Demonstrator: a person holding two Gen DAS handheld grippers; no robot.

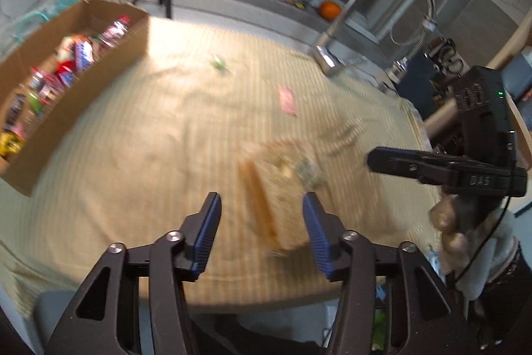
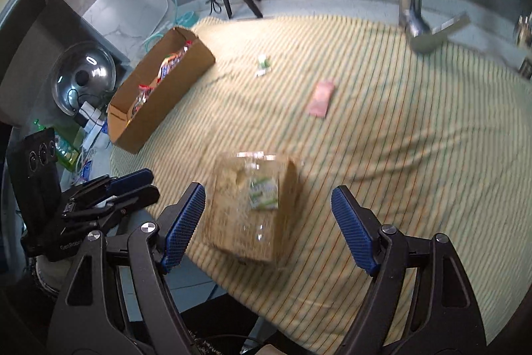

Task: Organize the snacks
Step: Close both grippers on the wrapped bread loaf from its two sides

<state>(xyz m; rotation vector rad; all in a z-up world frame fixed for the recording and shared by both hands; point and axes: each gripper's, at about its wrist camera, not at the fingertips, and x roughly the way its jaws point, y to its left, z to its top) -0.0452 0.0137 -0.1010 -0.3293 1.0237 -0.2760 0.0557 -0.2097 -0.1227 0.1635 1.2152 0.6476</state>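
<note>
left wrist view: the left gripper [image 1: 262, 230] hangs with its jaws wide apart and nothing held, over a clear packet of bread [image 1: 276, 188] lying on the striped cloth [image 1: 166, 122] of the bench. right wrist view: the right gripper [image 2: 267, 227] is also spread wide and empty, the same packet [image 2: 254, 208] between its blue pads. a cardboard box [image 2: 159, 95] of snacks sits far left; a pink sachet [image 2: 321, 102] and a small green packet [image 2: 262, 62] lie apart on the cloth.

snack bag [image 2: 254, 210] label: motion-blurred | cardboard box [image 1: 76, 95] contents: unreadable
</note>
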